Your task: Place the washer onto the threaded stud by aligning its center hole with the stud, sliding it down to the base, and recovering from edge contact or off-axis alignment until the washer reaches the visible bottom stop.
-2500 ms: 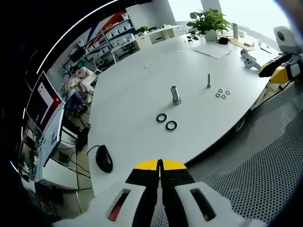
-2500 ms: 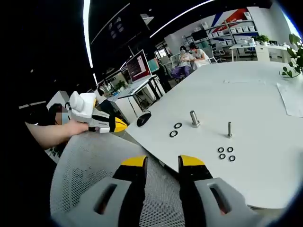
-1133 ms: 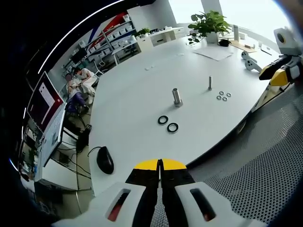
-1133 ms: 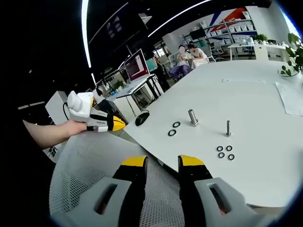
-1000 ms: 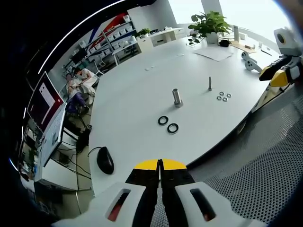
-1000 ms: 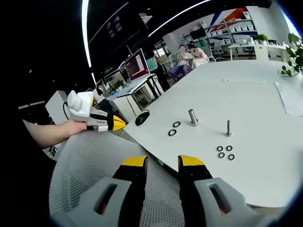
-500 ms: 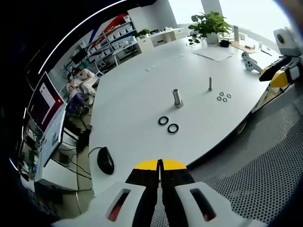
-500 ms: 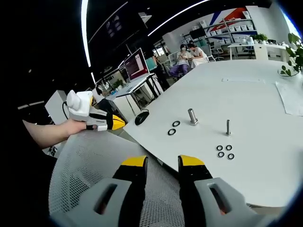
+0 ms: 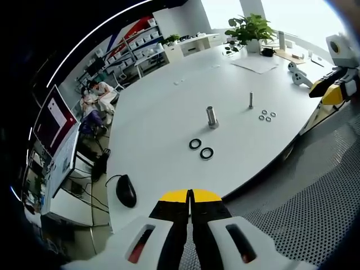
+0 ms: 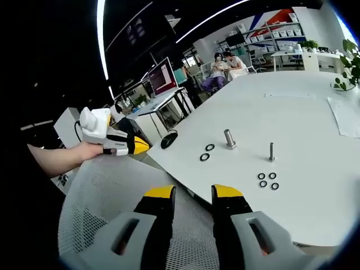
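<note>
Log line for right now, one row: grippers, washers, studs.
left gripper shut, empty | right gripper open, empty | both off the table | washers loose beside thin stud | wide stud bare

A large white table [image 9: 169,107] is seen in an open office, with a potted plant [image 9: 247,28] at its far end before bright windows. Shelving with storage bins [image 10: 275,35] is lined along the far wall, and a monitor [image 10: 163,77] is lit under dark ceiling light strips [image 10: 102,34].

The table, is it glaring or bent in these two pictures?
Left gripper view: the table is evenly lit, brightest towards the window by the plant, its edge curved by the fisheye. Right gripper view: soft light, no hard shadows under the washers.
</note>
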Demonstrator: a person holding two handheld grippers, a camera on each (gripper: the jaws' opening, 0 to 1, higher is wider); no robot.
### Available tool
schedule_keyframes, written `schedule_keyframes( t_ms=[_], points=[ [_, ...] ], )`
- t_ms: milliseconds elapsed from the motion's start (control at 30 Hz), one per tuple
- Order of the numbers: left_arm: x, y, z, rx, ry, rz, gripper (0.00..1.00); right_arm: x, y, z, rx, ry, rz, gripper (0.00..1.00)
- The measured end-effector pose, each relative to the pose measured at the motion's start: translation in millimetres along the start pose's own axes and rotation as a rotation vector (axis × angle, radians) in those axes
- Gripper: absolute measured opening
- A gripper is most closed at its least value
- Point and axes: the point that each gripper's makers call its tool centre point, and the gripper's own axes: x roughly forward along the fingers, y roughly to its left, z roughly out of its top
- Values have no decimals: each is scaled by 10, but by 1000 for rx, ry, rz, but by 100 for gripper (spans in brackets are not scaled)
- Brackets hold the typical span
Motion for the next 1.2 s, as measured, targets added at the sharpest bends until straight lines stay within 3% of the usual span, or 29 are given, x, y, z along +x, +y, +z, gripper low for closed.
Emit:
schedule_keyframes(
  t_ms=[633, 800, 933, 1000, 1100, 1200],
  points=[
    [-1, -5, -6, -1, 4, -2, 0, -1, -2, -8, -4, 2, 5, 28],
    [-33, 2, 76, -17, -51, -16, 0, -7, -3, 32, 3, -17, 1, 28],
    [-62, -78, 119, -31, -72, -90, 0, -26, -19, 55, -6, -32, -8, 28],
    [-73, -16, 138, -24, -93, -102, 0, -50, -60, 65, 2, -43, -18, 28],
    [-44, 96, 148, -140, -114, -138, 4, -63, -81, 88, 9, -59, -29, 28],
    [-16, 221, 187, -252, -146, -134, 5, -67, -101, 102, 11, -68, -42, 28]
  ],
)
